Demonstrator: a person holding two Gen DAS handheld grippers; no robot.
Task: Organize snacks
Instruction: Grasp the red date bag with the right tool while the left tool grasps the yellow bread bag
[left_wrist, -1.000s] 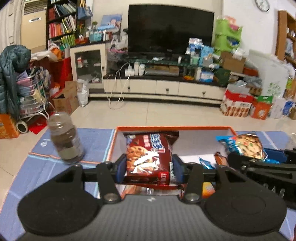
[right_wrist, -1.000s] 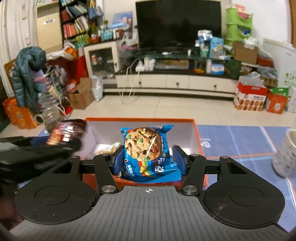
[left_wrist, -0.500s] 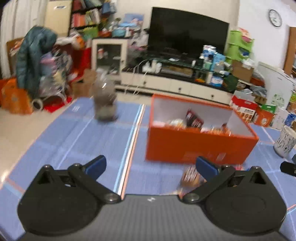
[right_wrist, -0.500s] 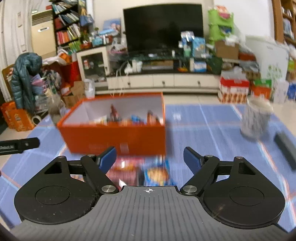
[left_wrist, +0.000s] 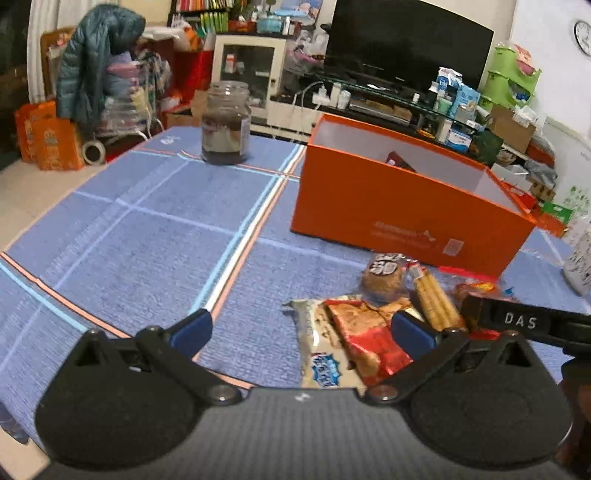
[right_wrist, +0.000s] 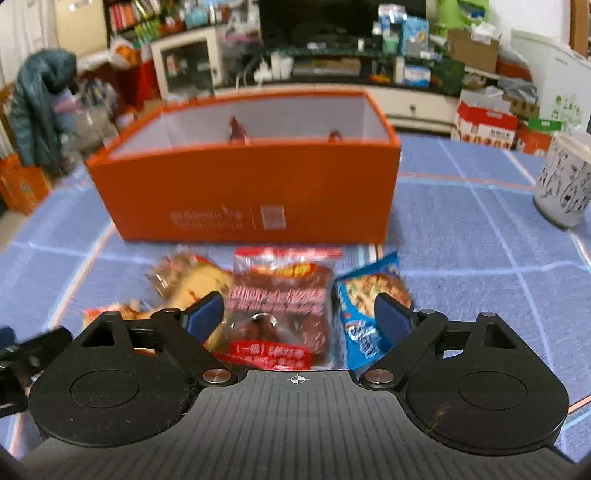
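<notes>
Snack packets (right_wrist: 280, 306) lie heaped before the orange box (right_wrist: 251, 192); both hand-held grippers (left_wrist: 301, 330) (right_wrist: 299, 314) gape wide. Only the left view shows a jar (left_wrist: 225, 123), seemingly dark-filled.

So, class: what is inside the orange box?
Inside the orange box, two dark red packet tips poke above the front wall. That wall hides the box floor and anything lower.

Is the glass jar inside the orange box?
No, the dark-filled glass jar stands on the blue checked tablecloth, off to the left of the open orange cardboard box.
</notes>
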